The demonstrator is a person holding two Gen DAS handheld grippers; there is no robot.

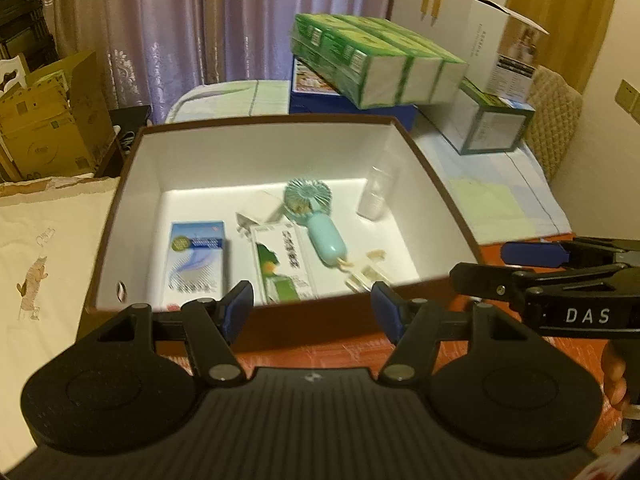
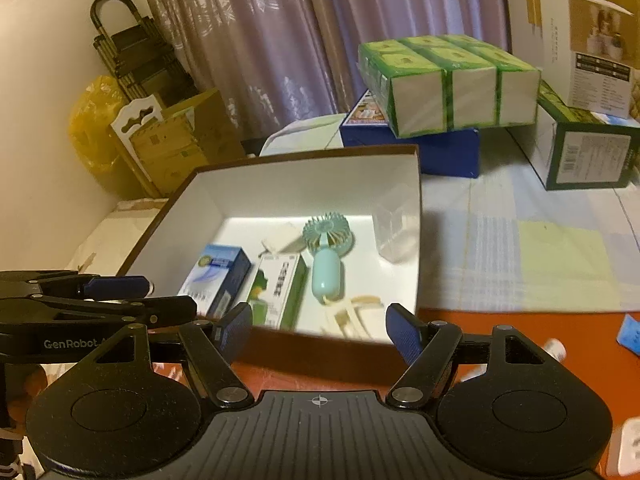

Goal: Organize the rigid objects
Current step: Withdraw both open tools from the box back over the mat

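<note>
Both your left gripper (image 1: 312, 308) and right gripper (image 2: 319, 330) stand spread, holding nothing; the brown white-lined cardboard box (image 1: 256, 148) hides the blurred clear plastic bottle (image 1: 374, 194) partly.

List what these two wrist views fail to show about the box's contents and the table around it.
- Pale items at the near edge of the open box: blurred in both views, and the box's front wall cuts them off in the right wrist view.
- Clear container by the box's right wall: too faint to identify.
- Print on the blue carton and green carton: blurred.
- Small white objects on the red table: cut off behind the right gripper.
</note>
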